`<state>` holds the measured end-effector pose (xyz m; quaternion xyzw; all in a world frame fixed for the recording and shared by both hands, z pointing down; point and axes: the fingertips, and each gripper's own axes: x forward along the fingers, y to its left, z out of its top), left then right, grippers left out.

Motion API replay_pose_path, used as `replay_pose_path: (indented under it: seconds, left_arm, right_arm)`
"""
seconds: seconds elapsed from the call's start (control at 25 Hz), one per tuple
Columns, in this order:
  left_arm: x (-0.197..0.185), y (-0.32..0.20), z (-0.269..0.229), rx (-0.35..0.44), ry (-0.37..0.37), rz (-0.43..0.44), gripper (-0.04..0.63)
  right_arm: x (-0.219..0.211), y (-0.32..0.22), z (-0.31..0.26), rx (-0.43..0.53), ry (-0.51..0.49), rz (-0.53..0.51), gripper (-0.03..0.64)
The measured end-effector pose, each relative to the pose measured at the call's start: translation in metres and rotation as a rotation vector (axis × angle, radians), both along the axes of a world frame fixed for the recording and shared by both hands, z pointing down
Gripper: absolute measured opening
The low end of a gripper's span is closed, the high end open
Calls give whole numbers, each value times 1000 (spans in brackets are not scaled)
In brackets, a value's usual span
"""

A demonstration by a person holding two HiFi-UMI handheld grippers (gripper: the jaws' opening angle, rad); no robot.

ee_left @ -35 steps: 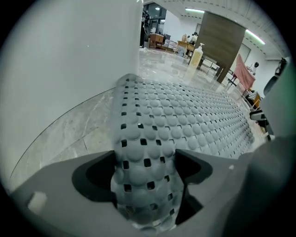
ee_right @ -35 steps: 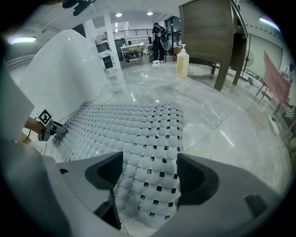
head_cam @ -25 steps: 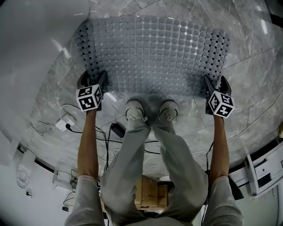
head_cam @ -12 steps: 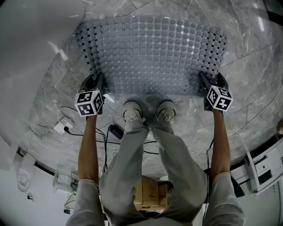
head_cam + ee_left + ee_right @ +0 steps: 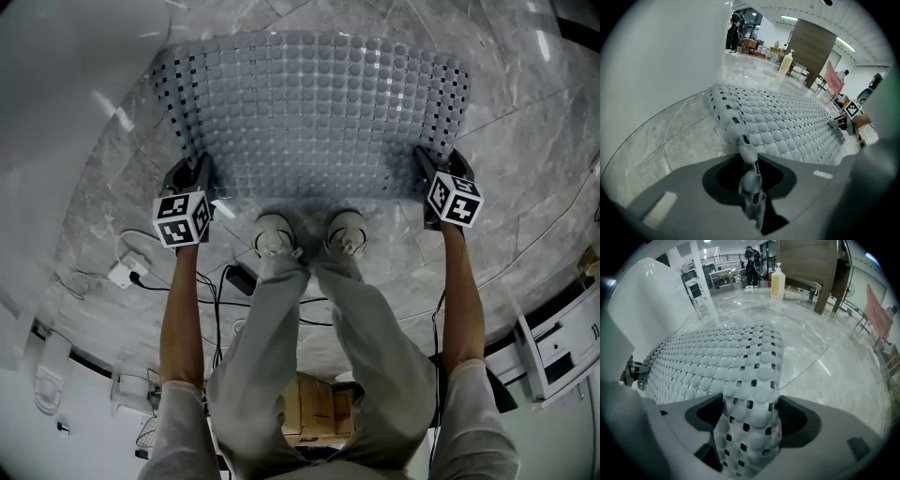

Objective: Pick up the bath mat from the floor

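Both tools are down at the near edge of the bath mat [image 5: 309, 112], one at each corner. The left hand-held gripper [image 5: 192, 176] has just been closing its jaws, and they now stand narrow, pinching the mat's near left corner. In the left gripper view a thin crumpled strip of the bubbled grey rubber sits squeezed between the pads. Over on the other side, the right hand-held gripper [image 5: 433, 171] clamps the near right corner. Its jaws sit a bit wider, with a thicker fold of the perforated edge pressed between them. The rest of the mat lies spread flat on the grey marble floor [image 5: 530, 178], just ahead of the person's shoes [image 5: 274, 234]. A white curved fixture [image 5: 66, 103] stands beside the mat's left edge. Cables [image 5: 214, 286] trail across the floor behind the left arm.
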<state>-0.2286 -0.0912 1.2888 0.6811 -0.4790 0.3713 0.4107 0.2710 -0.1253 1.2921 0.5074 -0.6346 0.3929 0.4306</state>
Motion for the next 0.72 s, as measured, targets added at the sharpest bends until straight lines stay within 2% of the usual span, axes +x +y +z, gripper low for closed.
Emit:
replay_pose_path:
  seconds: [0.08, 0.16, 0.4, 0.52, 0.72]
  left_arm:
    - [1, 1, 0, -3, 8, -5, 72]
    - [1, 1, -1, -5, 17, -13, 72]
    - [1, 1, -4, -7, 37, -22, 72]
    - [1, 0, -7, -8, 46, -31, 71]
    - [3, 0, -11, -14, 61, -31, 71]
  right_arm:
    - [-1, 1, -1, 0, -2, -6, 377]
    - [-6, 2, -2, -2, -17, -20, 349]
    - [-27, 4, -7, -25, -58, -63, 168]
    - [-38, 5, -9, -28, -47, -113, 102]
    - [-41, 6, -8, -52, -28, -97, 80]
